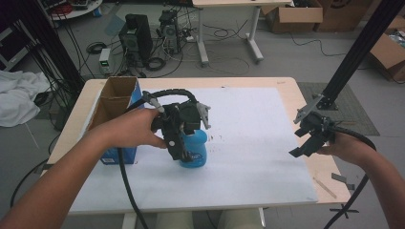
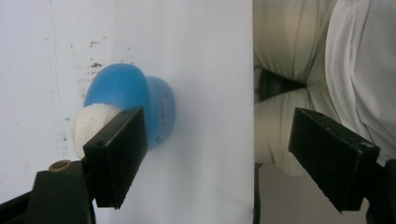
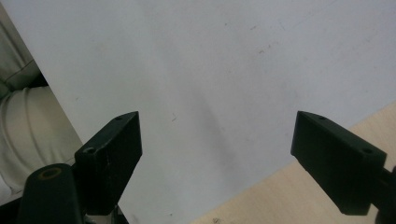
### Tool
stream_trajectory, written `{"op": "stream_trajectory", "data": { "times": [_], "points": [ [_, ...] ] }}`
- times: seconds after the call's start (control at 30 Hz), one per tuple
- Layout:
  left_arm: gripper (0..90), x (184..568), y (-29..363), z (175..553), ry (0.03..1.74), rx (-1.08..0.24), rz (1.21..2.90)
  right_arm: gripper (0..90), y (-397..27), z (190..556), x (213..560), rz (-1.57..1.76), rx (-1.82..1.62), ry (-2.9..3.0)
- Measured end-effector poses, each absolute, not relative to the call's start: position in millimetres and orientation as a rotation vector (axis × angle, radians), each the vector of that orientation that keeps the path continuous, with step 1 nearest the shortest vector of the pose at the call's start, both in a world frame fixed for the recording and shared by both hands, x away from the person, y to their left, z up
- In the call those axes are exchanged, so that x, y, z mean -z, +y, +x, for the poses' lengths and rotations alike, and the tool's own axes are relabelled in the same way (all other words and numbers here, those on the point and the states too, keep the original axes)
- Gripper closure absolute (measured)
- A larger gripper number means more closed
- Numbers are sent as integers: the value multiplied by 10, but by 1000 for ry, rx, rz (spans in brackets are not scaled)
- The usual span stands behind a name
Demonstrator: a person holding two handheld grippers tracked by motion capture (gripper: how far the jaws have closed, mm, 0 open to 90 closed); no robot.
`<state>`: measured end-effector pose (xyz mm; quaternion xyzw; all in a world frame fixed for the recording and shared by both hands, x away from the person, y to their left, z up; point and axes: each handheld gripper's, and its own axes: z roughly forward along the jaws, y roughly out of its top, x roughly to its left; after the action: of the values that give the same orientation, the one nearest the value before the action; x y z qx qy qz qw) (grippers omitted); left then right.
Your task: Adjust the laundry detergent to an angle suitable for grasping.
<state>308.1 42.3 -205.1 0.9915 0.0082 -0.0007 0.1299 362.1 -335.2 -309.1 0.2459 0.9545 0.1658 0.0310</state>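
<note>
A blue bottle [image 1: 196,153] with a white cap [image 2: 91,123] stands on the white sheet [image 1: 248,124] left of the middle. My left gripper [image 1: 179,143] hangs right over it, pointing down. In the left gripper view the blue bottle [image 2: 126,88] lies partly behind the left jaw, and the left gripper [image 2: 215,154] stands wide open with only the sheet in the gap. My right gripper [image 1: 305,140] is held at the sheet's right edge. In its own view the right gripper [image 3: 217,154] is open over bare white sheet.
An open cardboard box [image 1: 114,102] with blue sides stands at the table's left edge, just beside my left hand. The wooden table top [image 1: 286,86] shows around the sheet. The person's legs [image 2: 299,56] are at the near edge. Computers, cables and boxes sit on the floor beyond.
</note>
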Motion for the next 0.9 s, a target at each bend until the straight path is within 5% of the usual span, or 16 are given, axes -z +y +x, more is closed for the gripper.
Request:
{"op": "stream_trajectory", "data": {
  "times": [0.9],
  "points": [
    [194, 1911, 362, 3182, 1, -30, 2864, 162, -3370, 3606, 3087, 761, -510, 2939]
  ]
}}
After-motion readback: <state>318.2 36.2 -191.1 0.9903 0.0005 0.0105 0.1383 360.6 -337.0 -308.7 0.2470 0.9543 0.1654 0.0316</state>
